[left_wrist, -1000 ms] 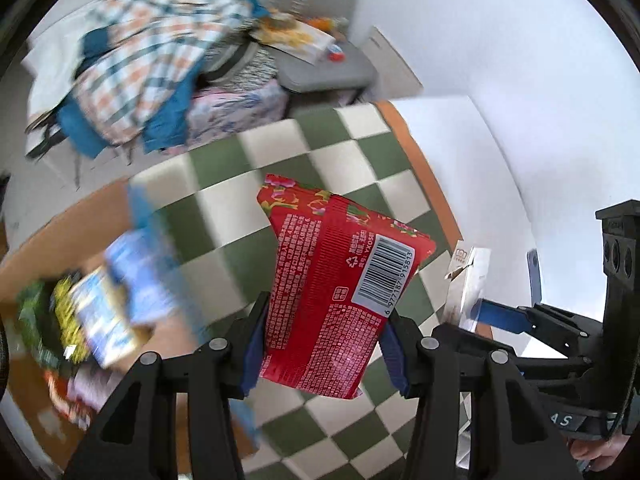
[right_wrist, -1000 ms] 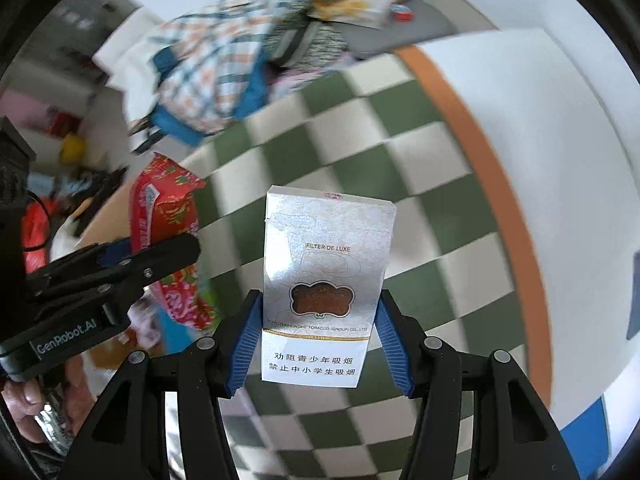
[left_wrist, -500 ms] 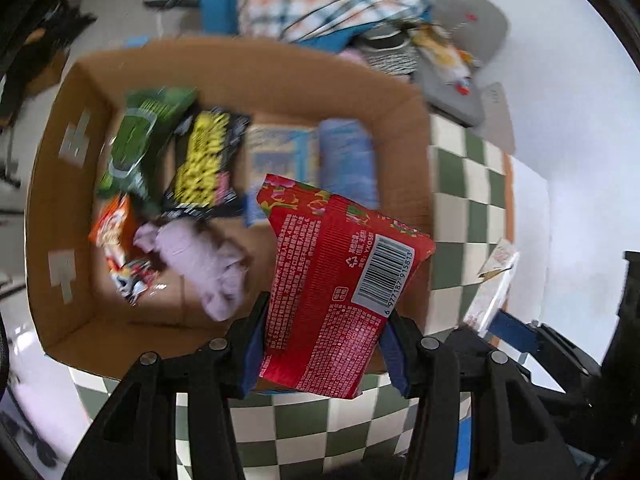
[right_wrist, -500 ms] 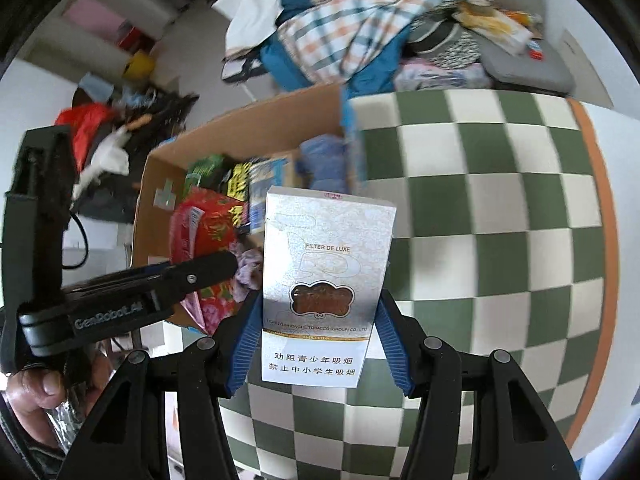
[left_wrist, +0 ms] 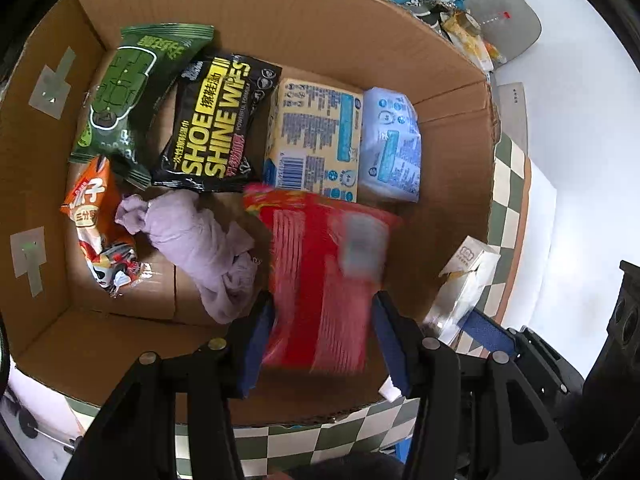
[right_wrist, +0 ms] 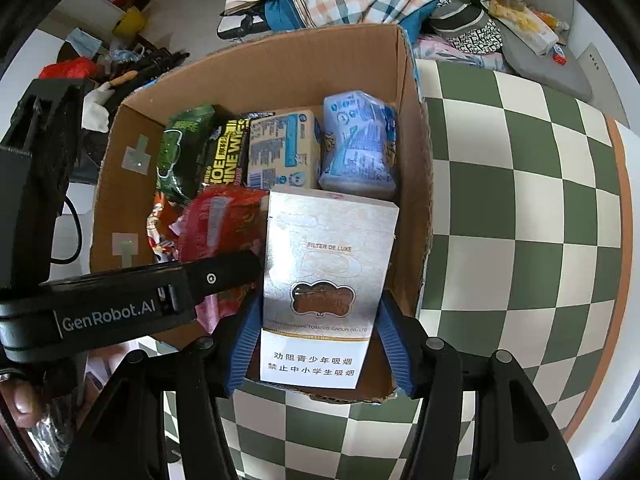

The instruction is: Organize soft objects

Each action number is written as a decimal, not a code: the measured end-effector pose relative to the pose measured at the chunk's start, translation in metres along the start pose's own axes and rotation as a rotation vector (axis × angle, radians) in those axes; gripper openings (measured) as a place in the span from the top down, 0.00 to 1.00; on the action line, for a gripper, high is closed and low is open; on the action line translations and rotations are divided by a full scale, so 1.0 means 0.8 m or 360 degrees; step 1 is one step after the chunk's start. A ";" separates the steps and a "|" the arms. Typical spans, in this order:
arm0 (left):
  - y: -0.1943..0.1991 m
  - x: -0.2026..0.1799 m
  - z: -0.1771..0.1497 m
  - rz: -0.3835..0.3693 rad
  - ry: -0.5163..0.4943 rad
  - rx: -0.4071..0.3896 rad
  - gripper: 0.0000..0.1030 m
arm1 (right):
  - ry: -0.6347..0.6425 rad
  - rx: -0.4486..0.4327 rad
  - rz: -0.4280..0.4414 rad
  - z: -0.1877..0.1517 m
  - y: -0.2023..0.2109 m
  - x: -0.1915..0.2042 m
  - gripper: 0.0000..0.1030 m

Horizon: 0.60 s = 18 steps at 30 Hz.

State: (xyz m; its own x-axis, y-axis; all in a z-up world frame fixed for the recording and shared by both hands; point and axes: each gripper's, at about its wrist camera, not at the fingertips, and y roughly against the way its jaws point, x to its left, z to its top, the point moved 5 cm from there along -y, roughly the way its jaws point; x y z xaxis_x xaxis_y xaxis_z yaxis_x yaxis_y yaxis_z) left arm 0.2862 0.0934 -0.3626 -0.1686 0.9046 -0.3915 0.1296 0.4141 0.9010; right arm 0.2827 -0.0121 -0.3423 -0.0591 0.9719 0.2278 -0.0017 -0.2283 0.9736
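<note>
Red snack packet (left_wrist: pixel 324 280), motion-blurred, sits between the parted blue pads of the left tool (left_wrist: pixel 320 344) above the cardboard box (left_wrist: pixel 452 216); grip contact cannot be told. Right tool (right_wrist: pixel 320 344) is clamped on a silver cigarette pack (right_wrist: pixel 326 280) over the box's near edge. Box stands on the checkered tabletop (right_wrist: pixel 520 220).

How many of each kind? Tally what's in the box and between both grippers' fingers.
Packs lying in the cardboard box: 5 (green pack, black pack, yellow pack, blue pack, orange pack)
Purple cloth: 1
Red pack at the left gripper: 1
White carton in the right gripper: 1
Total: 8
</note>
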 end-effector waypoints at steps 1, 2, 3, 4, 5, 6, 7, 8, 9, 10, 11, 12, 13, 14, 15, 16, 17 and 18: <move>0.001 -0.002 0.000 0.0002 -0.0007 -0.0006 0.53 | -0.0008 0.0001 -0.0015 0.000 0.000 -0.003 0.37; 0.003 -0.003 0.000 0.0009 -0.0019 -0.0008 0.50 | -0.0012 0.0004 -0.0015 0.000 -0.001 -0.004 0.32; 0.005 -0.005 0.000 0.0019 -0.0038 -0.0014 0.47 | -0.0017 0.0006 -0.0011 0.000 -0.001 -0.006 0.24; 0.008 -0.008 0.000 0.0027 -0.0053 -0.0028 0.37 | -0.0021 0.0005 -0.0011 0.000 0.000 -0.007 0.22; 0.011 -0.009 0.000 0.0029 -0.0061 -0.0042 0.31 | -0.0026 0.0009 0.0000 -0.001 0.001 -0.007 0.22; 0.015 -0.010 0.000 0.0044 -0.0072 -0.0060 0.29 | -0.0024 0.0014 -0.0001 -0.002 0.001 -0.007 0.21; 0.020 -0.010 -0.001 0.0068 -0.0083 -0.0081 0.27 | -0.0020 0.0014 -0.0007 -0.002 0.002 -0.007 0.20; 0.023 -0.011 -0.001 0.0082 -0.0092 -0.0097 0.26 | -0.0019 0.0008 -0.0012 -0.002 0.004 -0.008 0.18; 0.029 -0.011 -0.002 0.0110 -0.0107 -0.0130 0.25 | -0.0017 0.0006 -0.0018 -0.003 0.006 -0.008 0.13; 0.034 -0.010 -0.003 0.0136 -0.0114 -0.0153 0.25 | -0.0018 0.0003 -0.0022 -0.003 0.008 -0.009 0.13; 0.039 -0.008 -0.005 0.0168 -0.0118 -0.0182 0.19 | -0.0017 -0.0003 -0.0026 -0.004 0.010 -0.009 0.13; 0.045 -0.006 -0.007 0.0192 -0.0121 -0.0210 0.12 | -0.0013 -0.0014 -0.0037 -0.005 0.014 -0.010 0.13; 0.050 -0.003 -0.011 0.0209 -0.0120 -0.0240 0.04 | -0.0005 -0.0024 -0.0052 -0.007 0.017 -0.011 0.12; 0.054 0.000 -0.013 0.0224 -0.0117 -0.0264 0.03 | 0.0002 -0.0032 -0.0066 -0.009 0.020 -0.011 0.12; 0.059 0.003 -0.017 0.0245 -0.0114 -0.0290 0.03 | 0.0006 -0.0041 -0.0085 -0.011 0.023 -0.012 0.09; 0.062 0.006 -0.020 0.0264 -0.0111 -0.0312 0.03 | 0.0006 -0.0049 -0.0098 -0.012 0.026 -0.013 0.06; 0.067 0.009 -0.024 0.0293 -0.0109 -0.0345 0.02 | 0.0006 -0.0064 -0.0116 -0.014 0.030 -0.014 0.06; 0.071 0.012 -0.029 0.0318 -0.0105 -0.0377 0.01 | 0.0007 -0.0076 -0.0135 -0.016 0.032 -0.017 0.06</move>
State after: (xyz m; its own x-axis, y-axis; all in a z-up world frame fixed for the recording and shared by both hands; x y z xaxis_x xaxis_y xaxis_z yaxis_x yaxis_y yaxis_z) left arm 0.2696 0.1229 -0.3110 -0.0981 0.9734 -0.2069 -0.0789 0.1997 0.9767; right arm 0.2709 -0.0316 -0.3203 -0.0612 0.9877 0.1442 -0.0544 -0.1475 0.9876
